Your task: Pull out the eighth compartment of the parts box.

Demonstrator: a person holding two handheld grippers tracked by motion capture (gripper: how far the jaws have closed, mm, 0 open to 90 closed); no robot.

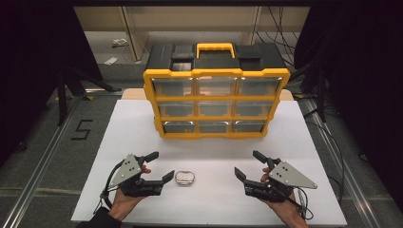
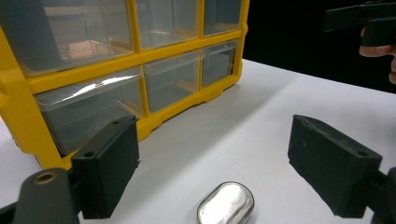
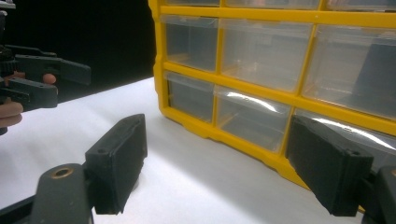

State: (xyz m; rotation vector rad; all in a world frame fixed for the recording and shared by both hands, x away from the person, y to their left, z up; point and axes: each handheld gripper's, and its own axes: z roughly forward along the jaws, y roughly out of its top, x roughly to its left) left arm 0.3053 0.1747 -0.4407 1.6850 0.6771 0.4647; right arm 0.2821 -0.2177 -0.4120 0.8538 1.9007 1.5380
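White table (image 1: 142,123): metal case (image 1: 184,177) just beside gaping left tongs (image 1: 161,166).

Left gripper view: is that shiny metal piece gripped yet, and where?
No. The metal piece lies free on the table between the left gripper's open fingers. The right gripper holds nothing.

Left gripper (image 1: 158,166): held low in the person's left hand (image 1: 124,202), jaws spread wide, nothing between the pads. Right gripper (image 1: 248,165): held low in the right hand (image 1: 284,209), jaws likewise wide apart, nothing gripped.
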